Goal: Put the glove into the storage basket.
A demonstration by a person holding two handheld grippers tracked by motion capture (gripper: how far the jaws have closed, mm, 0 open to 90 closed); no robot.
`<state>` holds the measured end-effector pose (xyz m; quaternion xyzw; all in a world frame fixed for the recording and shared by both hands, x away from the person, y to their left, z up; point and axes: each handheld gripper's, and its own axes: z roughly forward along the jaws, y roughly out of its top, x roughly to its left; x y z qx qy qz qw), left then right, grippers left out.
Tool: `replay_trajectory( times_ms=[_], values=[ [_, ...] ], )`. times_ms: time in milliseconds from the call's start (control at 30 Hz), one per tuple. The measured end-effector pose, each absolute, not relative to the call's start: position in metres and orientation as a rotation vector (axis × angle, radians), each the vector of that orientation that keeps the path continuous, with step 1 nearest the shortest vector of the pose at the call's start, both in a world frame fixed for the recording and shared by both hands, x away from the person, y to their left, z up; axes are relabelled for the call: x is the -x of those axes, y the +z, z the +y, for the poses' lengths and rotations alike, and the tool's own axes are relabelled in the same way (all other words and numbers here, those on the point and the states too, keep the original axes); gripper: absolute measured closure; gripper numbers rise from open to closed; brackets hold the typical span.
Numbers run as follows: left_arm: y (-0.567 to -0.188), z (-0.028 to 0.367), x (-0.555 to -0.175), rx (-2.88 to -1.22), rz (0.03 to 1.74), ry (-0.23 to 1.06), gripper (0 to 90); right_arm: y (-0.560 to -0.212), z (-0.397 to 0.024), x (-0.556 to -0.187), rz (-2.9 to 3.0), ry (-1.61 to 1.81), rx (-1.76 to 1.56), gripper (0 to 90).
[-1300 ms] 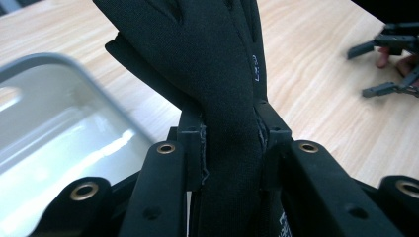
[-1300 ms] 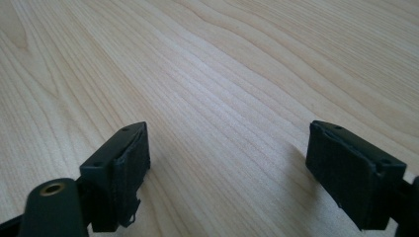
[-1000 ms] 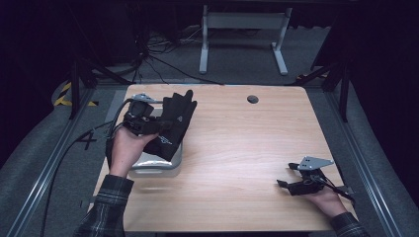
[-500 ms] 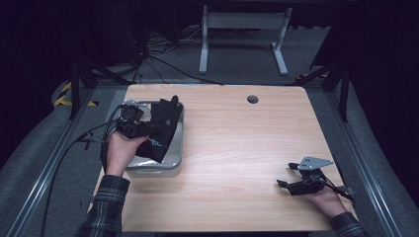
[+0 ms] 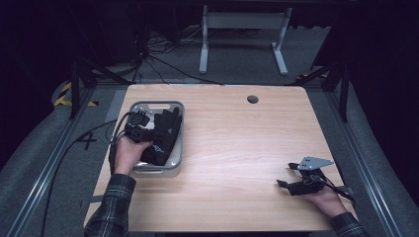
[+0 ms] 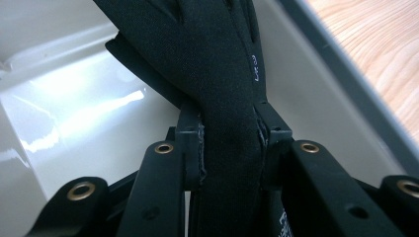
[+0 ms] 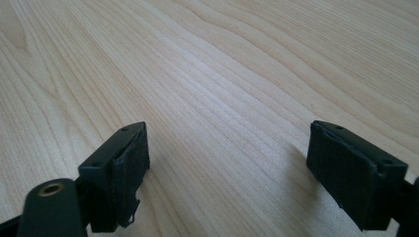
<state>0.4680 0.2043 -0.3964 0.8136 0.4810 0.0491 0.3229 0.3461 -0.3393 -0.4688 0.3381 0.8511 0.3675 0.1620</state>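
A black glove (image 5: 165, 132) lies in a grey tray (image 5: 157, 105) at the table's left side. My left gripper (image 5: 150, 134) is shut on the glove, down inside the tray. In the left gripper view the glove (image 6: 217, 64) is pinched between both pads (image 6: 193, 148), and its fingers reach up over the tray's pale floor (image 6: 74, 113). My right gripper (image 5: 289, 183) rests low over the bare table near the front right corner. Its jaws stand wide apart in the right gripper view, around nothing but wood (image 7: 227, 113).
The wooden table (image 5: 237, 143) has a round cable hole (image 5: 253, 99) at the back. A black cable (image 5: 74, 148) trails off the left edge from my left gripper. A white desk frame (image 5: 242, 29) stands on the floor beyond.
My left gripper has carried the glove left and down from above the tray's right rim into the tray. The right gripper has stayed where it was.
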Motion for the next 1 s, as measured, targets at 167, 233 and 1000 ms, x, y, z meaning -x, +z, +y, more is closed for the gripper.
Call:
replay_trajectory(
  times_ms=[167,233,1000],
  values=[
    [-0.406,0.205,-0.469,-2.15,1.281,0.125,65.9,-0.469,-0.339,-0.346,2.429,1.049,-0.965,17.1],
    [-0.407,0.206,-0.47,-2.157,1.286,0.129,63.2,-0.469,-0.339,-0.346,2.429,1.049,-0.965,17.1],
    [-0.381,0.193,-0.455,-2.087,1.217,0.286,15.1,-0.469,-0.339,-0.346,2.428,1.047,-0.968,16.9]
  ],
)
